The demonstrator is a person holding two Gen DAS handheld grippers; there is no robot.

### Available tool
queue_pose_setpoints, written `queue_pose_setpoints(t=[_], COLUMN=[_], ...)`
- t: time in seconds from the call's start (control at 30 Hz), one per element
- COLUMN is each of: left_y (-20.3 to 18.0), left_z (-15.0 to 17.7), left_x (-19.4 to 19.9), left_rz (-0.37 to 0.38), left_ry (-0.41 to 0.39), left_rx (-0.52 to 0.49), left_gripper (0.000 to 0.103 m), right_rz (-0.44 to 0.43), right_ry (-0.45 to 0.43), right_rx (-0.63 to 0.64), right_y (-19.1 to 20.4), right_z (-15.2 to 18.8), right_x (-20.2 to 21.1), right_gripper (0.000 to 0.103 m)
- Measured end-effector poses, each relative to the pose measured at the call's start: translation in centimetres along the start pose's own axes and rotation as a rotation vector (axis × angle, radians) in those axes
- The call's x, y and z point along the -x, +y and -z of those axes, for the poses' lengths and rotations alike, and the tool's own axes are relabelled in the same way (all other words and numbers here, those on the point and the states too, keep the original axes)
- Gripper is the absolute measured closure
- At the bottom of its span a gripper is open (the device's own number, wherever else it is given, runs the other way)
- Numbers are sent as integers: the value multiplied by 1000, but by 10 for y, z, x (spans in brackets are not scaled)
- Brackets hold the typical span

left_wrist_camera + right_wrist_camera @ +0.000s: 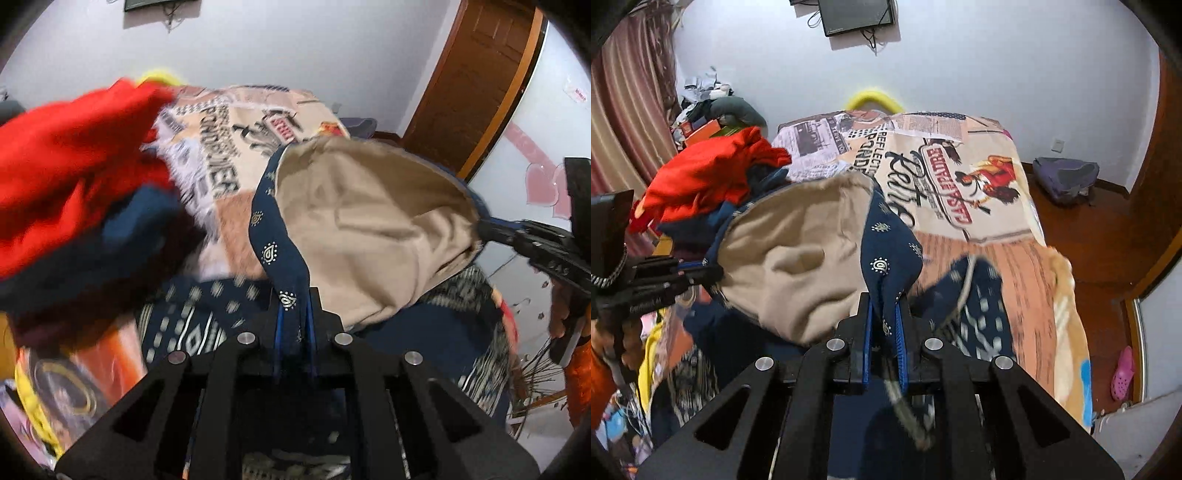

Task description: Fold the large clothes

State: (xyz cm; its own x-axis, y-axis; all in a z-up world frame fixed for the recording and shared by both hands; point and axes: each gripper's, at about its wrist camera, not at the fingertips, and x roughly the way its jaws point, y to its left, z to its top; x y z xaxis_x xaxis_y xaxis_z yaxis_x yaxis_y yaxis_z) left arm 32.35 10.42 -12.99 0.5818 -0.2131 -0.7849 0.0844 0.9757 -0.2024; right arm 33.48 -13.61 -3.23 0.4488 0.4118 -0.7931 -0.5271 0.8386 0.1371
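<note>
In the left wrist view, the left gripper (294, 314) is seen closed on the patterned navy edge of a large garment (369, 229), whose beige inner side is turned toward the camera. The cloth is held up above the bed cover (221, 158) and stretched toward the right gripper (484, 227), which is pinched on the opposite edge. A heap of red and dark clothes (74, 177) is seen at the left, blurred.

In the right wrist view, the right gripper (885, 314) is closed on the navy border of the same garment (798, 258), with a cord hanging between its fingers. The left gripper (713, 275) is seen at the left, gripping the other edge. The lower part of the garment hangs down onto the bed cover (1015, 266).

No fold is visible yet. It is judged that the task is at an early stage: the garment is only picked up by two points, and it remains to be spread flat, folded and put aside. The heap of clothes (713, 177) seems to be still waiting.
</note>
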Motion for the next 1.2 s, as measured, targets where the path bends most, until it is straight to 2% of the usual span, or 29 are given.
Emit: queue_pose_setpoints(t=[0.1, 0.27, 0.4, 0.53, 0.63, 0.7, 0.8, 0.87, 0.93, 1.07, 1.1, 1.2], left_y=[6, 16, 23, 19, 14, 11, 4, 0, -1, 5, 9, 12], left_z=[29, 62, 72, 66, 65, 60, 51, 42, 33, 15, 11, 0], left_x=[-5, -33, -52, -47, -39, -32, -23, -17, -15, -19, -23, -37], left_rz=[-9, -42, -27, -34, -43, -49, -74, -91, -104, -96, -91, -83], left_ry=[47, 113, 167, 157, 149, 126, 82, 51, 28, -4, -7, -1], left_rx=[18, 37, 66, 53, 28, 13, -25, -47, -58, -54, -46, -30], left_gripper=[93, 92, 91, 91, 83, 79, 78, 78, 78, 71, 68, 67], right_rz=[35, 117, 111, 128, 138, 129, 129, 130, 141, 169, 165, 138], right_ry=[15, 101, 78, 77, 92, 78, 50, 36, 22, 0, 8, 29], right_rx=[-26, -116, -129, -78, -27, -7, 39, 73, 104, 137, 137, 111], right_y=[-7, -34, -40, -31, -21, -15, -4, 3, 8, 15, 15, 12], right_z=[25, 62, 66, 61, 55, 55, 48, 40, 33, 20, 18, 10], right_x=[-7, -38, -37, -32, -28, -22, -17, -18, -21, -34, -39, -52], right_gripper=[93, 93, 93, 89, 88, 88, 86, 77, 53, 51, 51, 51])
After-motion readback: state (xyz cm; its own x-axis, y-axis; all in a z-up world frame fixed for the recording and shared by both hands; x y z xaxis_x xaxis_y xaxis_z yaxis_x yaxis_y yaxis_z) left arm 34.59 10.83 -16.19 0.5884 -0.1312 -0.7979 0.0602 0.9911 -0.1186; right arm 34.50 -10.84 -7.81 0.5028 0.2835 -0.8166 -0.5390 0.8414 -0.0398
